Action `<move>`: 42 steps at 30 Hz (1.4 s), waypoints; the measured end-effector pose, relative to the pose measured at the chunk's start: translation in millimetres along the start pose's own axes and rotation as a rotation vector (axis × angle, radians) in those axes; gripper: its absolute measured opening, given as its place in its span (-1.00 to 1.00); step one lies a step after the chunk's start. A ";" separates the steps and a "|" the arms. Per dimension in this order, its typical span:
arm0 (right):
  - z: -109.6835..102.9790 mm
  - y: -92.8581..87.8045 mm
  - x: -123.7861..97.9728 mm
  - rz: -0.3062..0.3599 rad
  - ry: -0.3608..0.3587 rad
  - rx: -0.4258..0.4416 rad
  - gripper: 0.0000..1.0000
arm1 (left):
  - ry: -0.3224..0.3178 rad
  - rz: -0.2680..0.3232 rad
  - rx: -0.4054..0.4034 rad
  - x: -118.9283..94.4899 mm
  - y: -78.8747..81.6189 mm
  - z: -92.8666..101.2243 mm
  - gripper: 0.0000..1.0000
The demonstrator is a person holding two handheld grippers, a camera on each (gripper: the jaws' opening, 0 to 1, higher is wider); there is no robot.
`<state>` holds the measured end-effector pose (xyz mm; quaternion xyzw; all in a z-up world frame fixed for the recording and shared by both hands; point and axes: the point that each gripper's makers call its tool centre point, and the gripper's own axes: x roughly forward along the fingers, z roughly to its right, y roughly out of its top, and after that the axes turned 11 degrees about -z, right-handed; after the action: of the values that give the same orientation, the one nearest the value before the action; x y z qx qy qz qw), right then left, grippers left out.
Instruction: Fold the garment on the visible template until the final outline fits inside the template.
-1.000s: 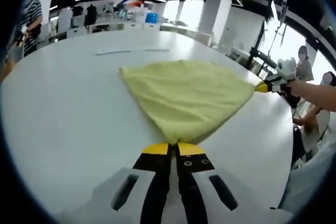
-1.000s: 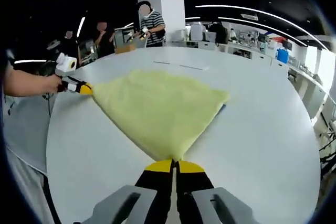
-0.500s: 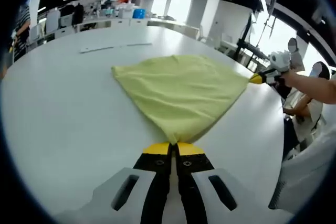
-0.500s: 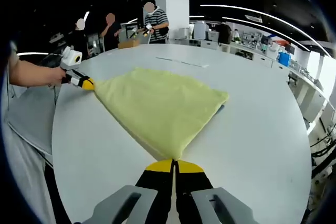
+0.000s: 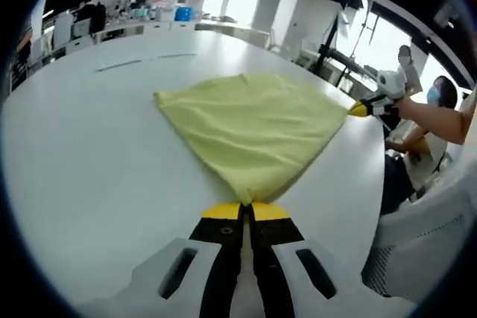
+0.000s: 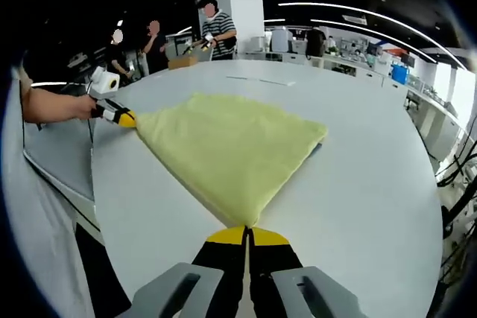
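Note:
A pale yellow garment (image 5: 253, 128) lies spread on the white table, pulled taut between two corners. My left gripper (image 5: 246, 210) is shut on its near corner in the left gripper view; the right gripper (image 5: 360, 109), held by a person's hand, pinches the far right corner there. In the right gripper view my right gripper (image 6: 247, 234) is shut on the near corner of the yellow garment (image 6: 231, 147), and the left gripper (image 6: 123, 118) holds the far left corner. A dark edge (image 6: 317, 149) peeks out under the cloth's right side, perhaps the template.
The round white table (image 5: 89, 154) stretches wide around the cloth; its edge (image 6: 93, 184) runs close on the person's side. Thin strips (image 5: 141, 60) lie on the table farther off. Several people (image 6: 211, 27) and desks stand in the background.
Both views have shifted a little as the hands moved. The garment stays stretched between the two shut grippers and lies slightly lower and flatter on the table.

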<state>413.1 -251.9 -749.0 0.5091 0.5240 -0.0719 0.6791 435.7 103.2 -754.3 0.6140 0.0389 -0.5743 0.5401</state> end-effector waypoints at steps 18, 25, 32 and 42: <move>-12.2 19.5 -42.1 0.082 0.030 0.142 -0.69 | 0.086 0.041 -0.135 -43.6 -5.0 14.1 -0.75; -35.4 25.2 -60.5 0.100 0.049 0.138 -0.52 | 0.100 0.075 -0.097 -66.0 2.3 40.3 -0.51; -55.1 18.0 -67.4 0.072 0.047 0.107 -0.29 | 0.084 0.104 -0.106 -80.1 7.8 69.1 -0.26; -84.6 3.6 -78.3 0.062 0.074 0.112 0.02 | 0.030 0.111 -0.041 -90.4 1.1 110.4 -0.08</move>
<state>326.9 -219.4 -679.6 0.5644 0.5277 -0.0612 0.6318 332.7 76.3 -659.2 0.6124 0.0249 -0.5334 0.5829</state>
